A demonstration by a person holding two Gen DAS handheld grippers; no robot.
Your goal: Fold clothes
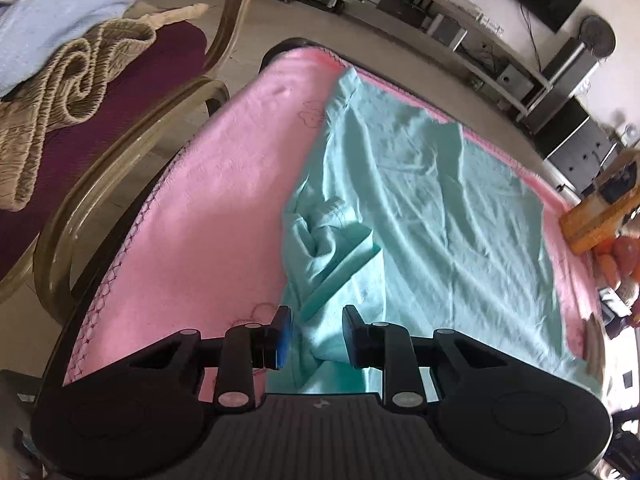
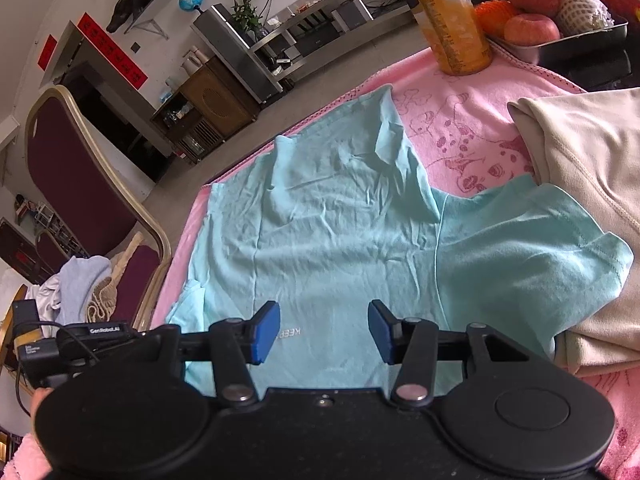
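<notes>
Your mint-green T-shirt lay spread flat and wrinkled on the pink towel, its small white lettering near you and reading mirrored. One short sleeve stretched out to the right, its hem resting against the folded cream garment beside it. The opposite side was bunched into loose folds. The far hem ran along the towel's edge, one corner turned up.
</notes>
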